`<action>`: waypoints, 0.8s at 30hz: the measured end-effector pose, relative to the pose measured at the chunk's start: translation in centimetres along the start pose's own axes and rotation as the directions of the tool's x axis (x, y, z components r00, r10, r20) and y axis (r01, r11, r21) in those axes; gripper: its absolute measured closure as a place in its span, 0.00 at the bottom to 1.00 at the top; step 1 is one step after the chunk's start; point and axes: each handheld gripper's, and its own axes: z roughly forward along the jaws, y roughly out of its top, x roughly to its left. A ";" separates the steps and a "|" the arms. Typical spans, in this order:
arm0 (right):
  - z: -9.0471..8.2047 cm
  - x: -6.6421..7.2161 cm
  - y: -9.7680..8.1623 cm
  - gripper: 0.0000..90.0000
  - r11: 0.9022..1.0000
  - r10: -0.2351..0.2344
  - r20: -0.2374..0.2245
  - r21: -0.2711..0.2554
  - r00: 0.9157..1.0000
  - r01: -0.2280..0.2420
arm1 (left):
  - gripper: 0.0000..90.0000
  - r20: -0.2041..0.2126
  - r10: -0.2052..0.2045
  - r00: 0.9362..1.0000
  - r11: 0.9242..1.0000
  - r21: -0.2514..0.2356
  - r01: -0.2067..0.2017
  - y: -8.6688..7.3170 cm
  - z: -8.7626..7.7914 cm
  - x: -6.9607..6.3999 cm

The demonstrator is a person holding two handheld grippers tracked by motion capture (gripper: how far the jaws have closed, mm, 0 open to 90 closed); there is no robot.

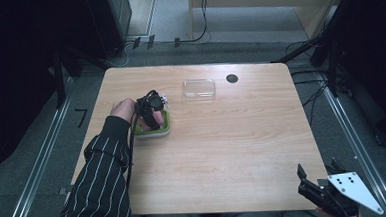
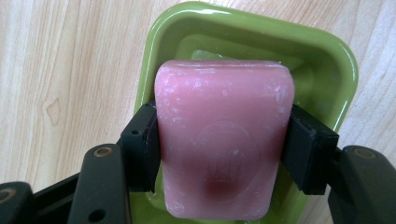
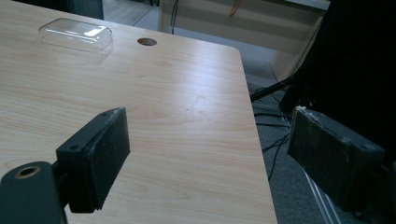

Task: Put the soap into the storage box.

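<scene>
Left claw (image 2: 219, 140) clamped on a pink soap (image 2: 224, 140), one jaw pressed to each long side, held right over a green dish (image 2: 327, 60). From above, left claw (image 1: 151, 113) over the dish (image 1: 165, 128) at the bench's (image 1: 223, 152) left part, gripped by a hand (image 1: 123, 109) coming out of a striped sleeve (image 1: 102, 183). Cannot tell whether soap touches dish floor. Clear lid (image 1: 199, 88) farther back near the middle, well apart from the dish, with a dark hole (image 1: 232, 78) just beside it. Right claw (image 1: 310, 182) at the bench's near right corner, jaws spread wide, nothing between them; grey plate (image 1: 355, 190) on top. Along the right claw (image 3: 205, 154), bare wood, with the lid (image 3: 77, 33) and hole (image 3: 147, 41) far off.
</scene>
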 end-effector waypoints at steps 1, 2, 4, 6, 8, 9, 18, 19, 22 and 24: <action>0.0 0.0 0.0 0.15 1.000 0.001 0.001 -0.001 1.000 -0.001 | 0.43 -0.001 -0.002 1.000 1.000 0.005 0.002 0.0 0.0 0.0; 0.0 0.0 0.0 0.15 1.000 0.000 0.001 0.000 1.000 0.000 | 0.42 0.001 -0.001 1.000 1.000 0.007 0.001 0.0 0.1 0.0; 0.0 0.0 0.0 0.15 1.000 -0.002 -0.001 -0.001 1.000 0.002 | 0.42 0.009 0.002 1.000 1.000 0.015 -0.002 0.0 0.3 -0.1; 0.0 0.0 0.0 0.15 1.000 -0.003 0.000 -0.001 1.000 0.003 | 0.41 0.010 0.002 1.000 1.000 0.009 -0.002 -0.1 0.4 0.0; 0.0 0.0 0.0 0.15 1.000 -0.001 0.000 0.000 1.000 0.001 | 0.41 0.009 0.004 1.000 1.000 0.002 -0.004 -0.1 0.3 0.0; 0.0 0.0 0.0 0.15 1.000 0.000 0.000 0.000 1.000 0.000 | 0.39 0.006 0.005 1.000 1.000 0.000 -0.005 -0.1 0.2 0.0; 0.0 0.0 0.0 0.15 1.000 -0.003 -0.001 -0.001 1.000 0.003 | 0.19 -0.007 -0.050 0.999 0.999 -0.006 0.050 -0.3 -0.3 0.3; 0.0 0.0 0.0 0.15 1.000 -0.003 -0.001 -0.002 1.000 0.003 | 0.16 -0.028 -0.069 0.997 0.998 0.014 0.069 -0.4 -0.3 0.4; 0.0 0.0 0.0 0.15 1.000 -0.004 -0.002 -0.002 1.000 0.004 | 0.15 -0.029 -0.078 0.997 0.997 0.025 0.078 -0.5 -0.2 0.5; 0.0 0.1 0.0 0.15 1.000 -0.003 -0.002 -0.002 1.000 0.003 | 0.15 -0.039 -0.089 0.995 0.995 0.033 0.091 -0.6 -0.2 0.5</action>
